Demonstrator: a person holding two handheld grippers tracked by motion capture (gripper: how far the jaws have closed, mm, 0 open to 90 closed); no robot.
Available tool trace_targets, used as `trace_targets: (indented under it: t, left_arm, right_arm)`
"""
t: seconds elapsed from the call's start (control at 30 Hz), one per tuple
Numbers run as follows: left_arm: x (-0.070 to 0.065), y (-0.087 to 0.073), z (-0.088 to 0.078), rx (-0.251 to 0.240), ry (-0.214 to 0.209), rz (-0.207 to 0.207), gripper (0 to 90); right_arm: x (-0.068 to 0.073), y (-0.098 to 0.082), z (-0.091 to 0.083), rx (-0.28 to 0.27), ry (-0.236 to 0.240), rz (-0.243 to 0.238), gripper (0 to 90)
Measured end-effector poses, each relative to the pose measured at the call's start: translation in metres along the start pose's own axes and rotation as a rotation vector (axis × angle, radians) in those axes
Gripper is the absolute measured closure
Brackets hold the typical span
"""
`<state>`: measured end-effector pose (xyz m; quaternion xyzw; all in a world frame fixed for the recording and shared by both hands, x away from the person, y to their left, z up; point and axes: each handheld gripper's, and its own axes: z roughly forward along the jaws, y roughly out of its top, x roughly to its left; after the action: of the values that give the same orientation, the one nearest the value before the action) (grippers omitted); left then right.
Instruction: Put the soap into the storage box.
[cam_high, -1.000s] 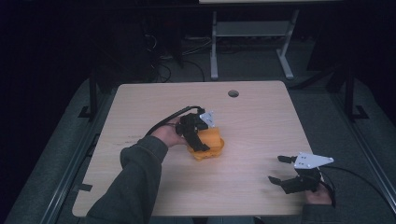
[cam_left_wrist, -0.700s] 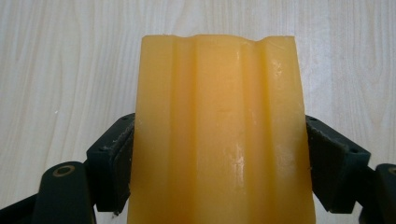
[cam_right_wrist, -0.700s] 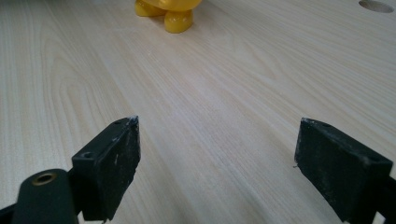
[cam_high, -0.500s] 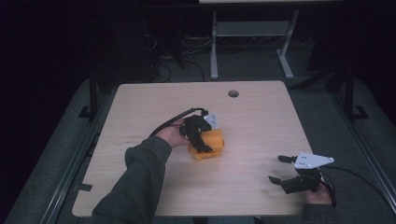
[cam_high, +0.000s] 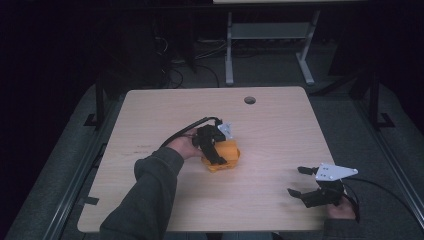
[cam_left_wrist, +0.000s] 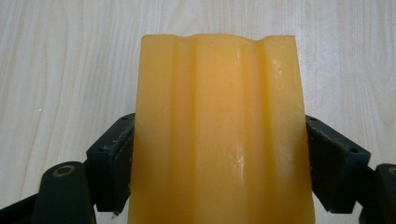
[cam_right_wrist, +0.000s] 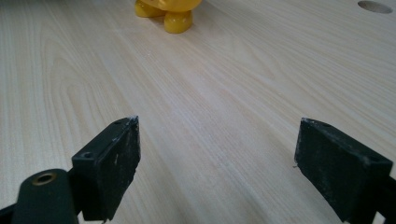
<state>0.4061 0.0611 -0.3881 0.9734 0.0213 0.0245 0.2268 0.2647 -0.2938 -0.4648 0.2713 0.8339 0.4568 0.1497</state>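
The left tool (cam_high: 216, 150) is clamped on an orange block (cam_high: 226, 156) near the middle of the bench (cam_high: 165, 107), a little to the left of centre. In the left gripper view the block (cam_left_wrist: 219, 130) stands between the two black jaws, which press against its sides (its face is glossy, with shallow lengthwise ridges), and the pale wood grain of the bench (cam_left_wrist: 60, 60) runs behind it. The person's left hand (cam_high: 182, 146) holds this tool from the left, the sleeve (cam_high: 147, 195) reaching in from the bottom edge.

The right tool (cam_high: 300, 182) sits low over the near right corner of the bench, well apart from the block, its jaws spread wide with nothing between them. In the right gripper view the rounded underside of the block (cam_right_wrist: 170, 11) shows far off at the top edge, and a round hole (cam_right_wrist: 375, 6) in the bench lies at the upper right.
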Motion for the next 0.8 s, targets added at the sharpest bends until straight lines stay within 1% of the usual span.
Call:
trace_targets:
  t: [0.13,0.6,0.67,0.7,0.8]
  left_arm:
    - [0.0004,-0.0011,0.0021,0.002,-0.011,-0.002,20.8]
    - [0.0031,-0.0034,0.0031,-0.003,-0.015,-0.015,20.6]
    - [0.0039,-0.0037,0.0031,-0.004,-0.018,-0.022,20.5]
    - [0.0039,-0.0038,0.0034,-0.007,-0.022,-0.033,20.4]
    - [0.0037,-0.0039,0.0034,-0.007,-0.02,-0.034,20.4]
  right_arm:
    - [0.0001,0.0,0.0002,0.001,0.001,0.0,13.7]
    - [0.0005,0.0002,0.0008,0.003,0.004,0.001,13.7]
    - [0.0006,0.0002,0.0009,0.002,0.005,0.002,13.7]
    - [0.0006,0.0003,0.001,0.004,0.005,0.001,13.7]
    - [0.0008,0.0005,0.0012,0.006,0.006,0.0,13.7]
